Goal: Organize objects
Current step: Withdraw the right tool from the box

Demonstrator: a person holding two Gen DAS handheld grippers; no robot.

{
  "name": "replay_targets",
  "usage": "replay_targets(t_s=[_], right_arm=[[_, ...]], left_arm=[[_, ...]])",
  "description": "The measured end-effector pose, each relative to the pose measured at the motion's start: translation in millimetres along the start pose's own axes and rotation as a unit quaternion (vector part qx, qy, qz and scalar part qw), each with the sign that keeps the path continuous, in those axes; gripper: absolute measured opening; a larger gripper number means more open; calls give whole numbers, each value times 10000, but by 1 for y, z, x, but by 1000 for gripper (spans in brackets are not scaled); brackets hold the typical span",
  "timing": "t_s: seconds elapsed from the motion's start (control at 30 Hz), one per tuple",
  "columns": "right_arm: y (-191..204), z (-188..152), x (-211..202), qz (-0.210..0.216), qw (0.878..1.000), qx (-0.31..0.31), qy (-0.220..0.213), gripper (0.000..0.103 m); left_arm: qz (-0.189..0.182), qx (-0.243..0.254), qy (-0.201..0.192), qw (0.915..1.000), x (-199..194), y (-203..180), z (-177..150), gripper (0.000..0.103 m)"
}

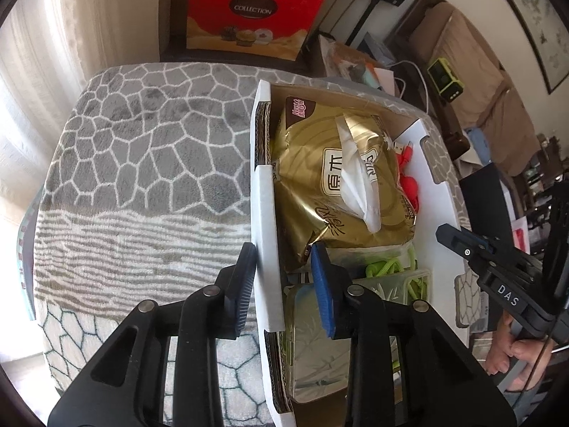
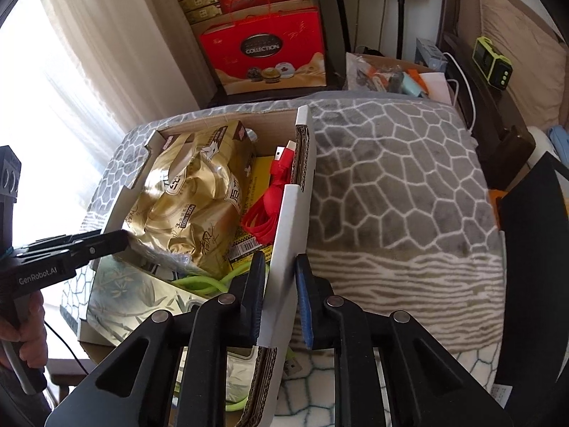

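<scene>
Both tools are clamping the cardboard box (image 1: 265, 213): the left tool (image 1: 282, 284) is pinching one side wall, the right tool (image 2: 281, 299) the opposite wall. The box is sitting on the grey blanket (image 1: 142, 142). Lifting evenly should be keeping the tissue pack (image 1: 338, 185) from sliding.

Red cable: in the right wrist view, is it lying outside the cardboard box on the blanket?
No. The red cable lies inside the cardboard box, between the gold tissue pack and the box's white wall.
</scene>
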State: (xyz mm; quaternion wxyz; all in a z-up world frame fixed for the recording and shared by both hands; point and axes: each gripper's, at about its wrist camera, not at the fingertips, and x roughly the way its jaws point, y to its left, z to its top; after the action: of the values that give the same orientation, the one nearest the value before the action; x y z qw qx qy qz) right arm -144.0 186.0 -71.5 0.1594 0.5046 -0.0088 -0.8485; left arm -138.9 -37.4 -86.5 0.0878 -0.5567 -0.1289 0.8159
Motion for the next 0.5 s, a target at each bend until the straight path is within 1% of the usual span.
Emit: replay_targets(t_s=[0.17,0.3,0.33,0.37,0.4,0.43,0.47,0.5], right_arm=[[-15,1,-1,-75,9999,70,-16,15],[-21,0,-1,-5,9999,131,-65,15],[-22,0,-2,29,9998,144,-96,18],[-22,0,-4,43,9998,155,-150,19],[-22,0,-9,-4,9996,162,-244,20],[-20,0,-12,-83,9993,153,-325,33],[-18,-1,-18,-188,9988,120,-434,47],[-16,-3,-23,-288,9981,77,-536,52]], left_arm=[[23,86,-34,10000,6,-14,6,30],[-6,100,-62,9999,7,-15,8,30],[-38,101,-83,9999,6,-14,7,30],[-67,90,-129,9999,4,-13,7,32],[-63,76,-195,9998,1,-13,6,39],[-28,57,-292,9996,-5,-11,4,52],[-6,42,-415,9991,-11,-11,3,59],[-14,28,-545,9985,-18,-10,0,66]])
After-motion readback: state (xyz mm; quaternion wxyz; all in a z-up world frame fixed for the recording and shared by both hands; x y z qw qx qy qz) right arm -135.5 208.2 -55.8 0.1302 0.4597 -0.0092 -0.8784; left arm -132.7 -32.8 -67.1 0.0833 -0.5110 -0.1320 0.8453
